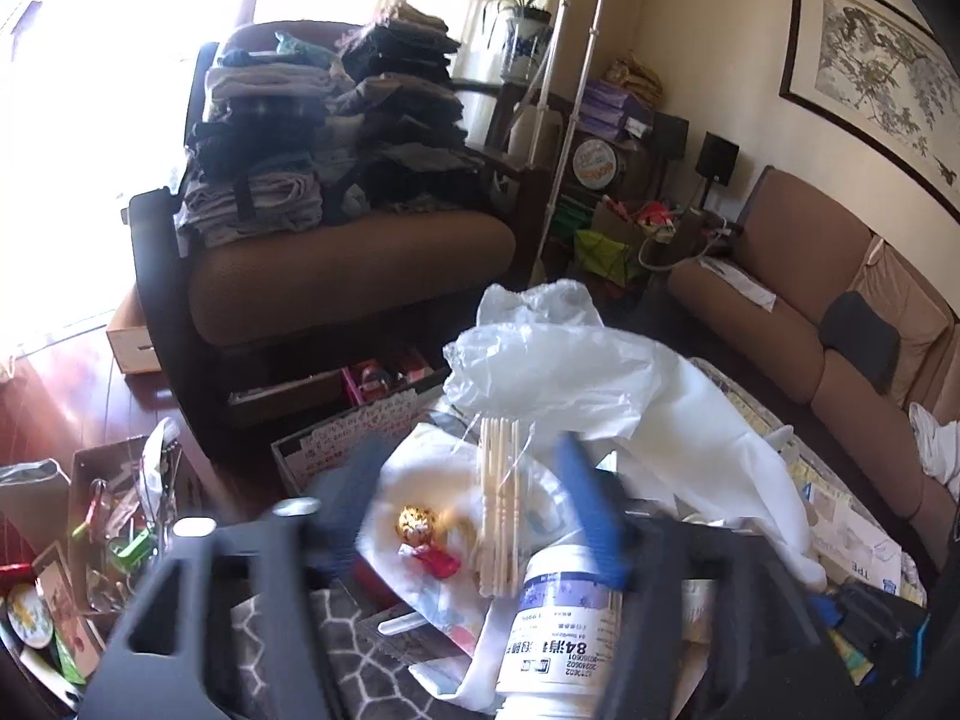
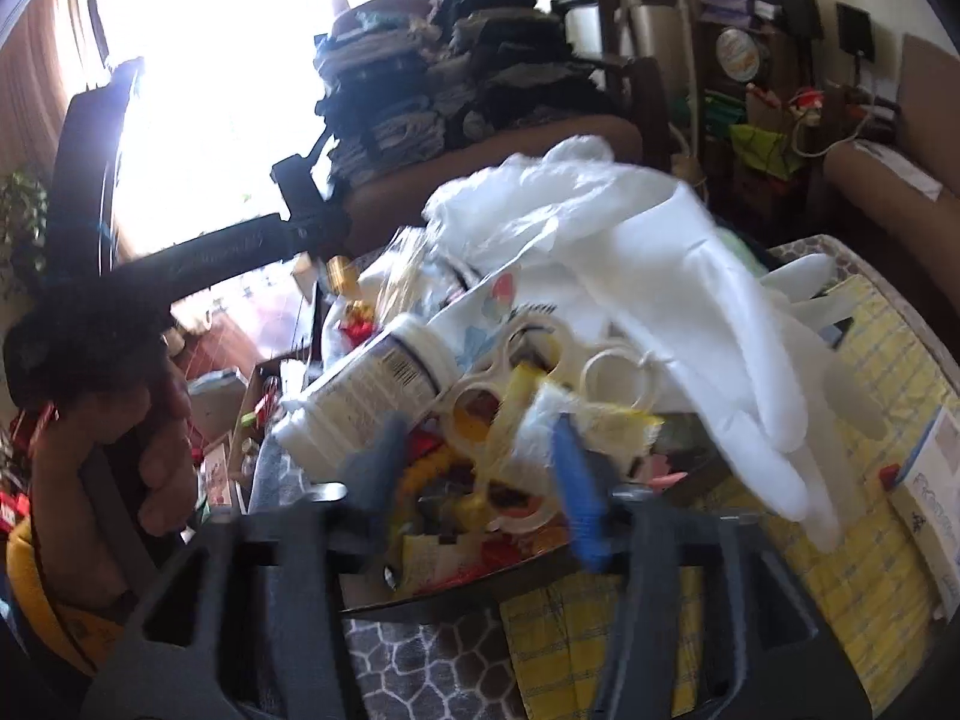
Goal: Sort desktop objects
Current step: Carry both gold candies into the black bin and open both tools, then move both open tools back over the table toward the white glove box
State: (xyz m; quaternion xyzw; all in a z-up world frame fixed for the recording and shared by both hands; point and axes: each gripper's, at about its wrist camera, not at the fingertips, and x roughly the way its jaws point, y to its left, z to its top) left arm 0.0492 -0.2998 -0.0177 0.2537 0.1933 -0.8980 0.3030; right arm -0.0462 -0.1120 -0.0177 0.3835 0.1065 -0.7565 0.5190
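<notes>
Left gripper [image 1: 474, 498]: jaws spread wide, gripping nothing; blurred fingers, one grey, one blue, flank the pile.
Between its fingers: a bundle of pale wooden sticks [image 1: 499, 504] standing upright in a clear wrapper, a gold foil ball [image 1: 415, 522] and a red-wrapped sweet [image 1: 433, 561] on white printed cloth.
White bottle [image 1: 555, 624]: lies on its side at the near edge of the pile, cap toward the sticks, just inside the blue finger.
Plastic bag [image 1: 540, 360]: crumpled, translucent, on the far side of the heap.
Right gripper [image 2: 480, 480]: released, its fingers apart with nothing clamped; a white plastic ring carrier [image 2: 540, 372] and yellow wrappers [image 2: 516, 402] lie between and beyond them.
White glove [image 2: 720, 312]: draped over the right part of the heap, fingers hanging toward the near right.
Table [image 2: 840, 570]: covered by a yellow patterned cloth, right of the pile.
Person's hand [image 2: 150, 438]: at the left, gripping the other tool's dark handle.
Background: armchair [image 1: 336, 276] stacked with folded clothes, far left.
</notes>
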